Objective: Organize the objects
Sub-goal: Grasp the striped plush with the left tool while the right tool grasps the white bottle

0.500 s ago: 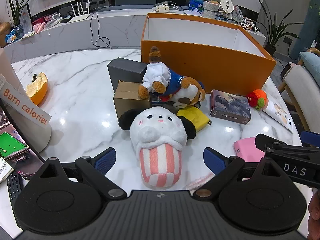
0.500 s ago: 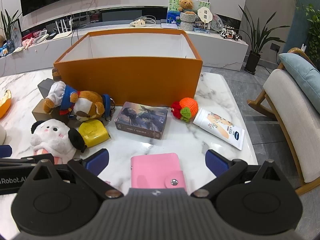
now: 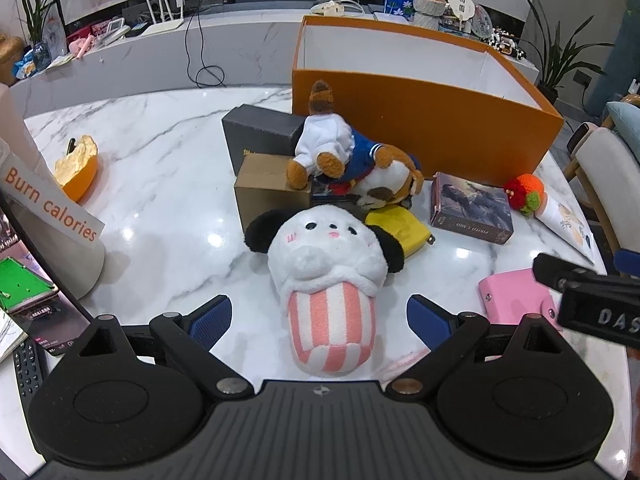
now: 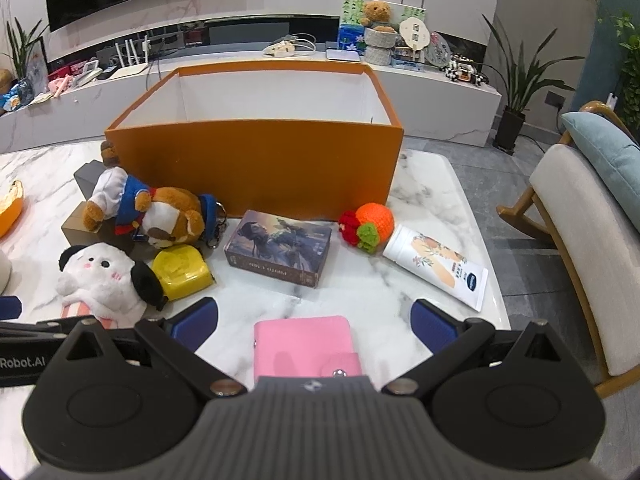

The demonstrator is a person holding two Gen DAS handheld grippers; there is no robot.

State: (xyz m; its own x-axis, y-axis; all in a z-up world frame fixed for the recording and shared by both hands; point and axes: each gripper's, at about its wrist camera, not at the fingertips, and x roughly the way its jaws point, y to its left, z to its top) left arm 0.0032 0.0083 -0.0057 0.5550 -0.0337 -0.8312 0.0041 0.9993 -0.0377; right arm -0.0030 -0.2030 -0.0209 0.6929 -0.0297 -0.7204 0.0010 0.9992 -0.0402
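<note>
- We hold the left tongs (image 3: 319, 316) wide open over the near edge of the tabletop (image 3: 160, 168); the striped body of the panda plush (image 3: 328, 280) lies between the blue pads, but neither pad touches it, so nothing is gripped.
- We hold the right tongs (image 4: 314, 320) equally wide open, with the pink wallet (image 4: 304, 344) lying flat between the pads and apart from both — again no grip.
- The orange box (image 4: 256, 168) stands at the far side of the tabletop. As far as its white inner walls show, nothing has been placed inside; its floor is hidden from both views.
- Still out on the tabletop: the dressed bear plush (image 4: 156, 208) lying across a brown carton (image 3: 268, 192) and a black case (image 3: 260, 132), a yellow pouch (image 4: 182, 272) just beside the panda plush, a picture-printed box (image 4: 280, 246) in the middle, a knitted orange (image 4: 370, 222) and a white tube (image 4: 436, 268) to the right.
- At the far left, an orange peel half (image 3: 78, 168) sits well apart from the group.
- We judge the task to be at its opening stage — no item is stowed, and every item listed remains to be moved.
- We judge the step in hand to be a first pickup: panda plush on the left, pink wallet on the right.
</note>
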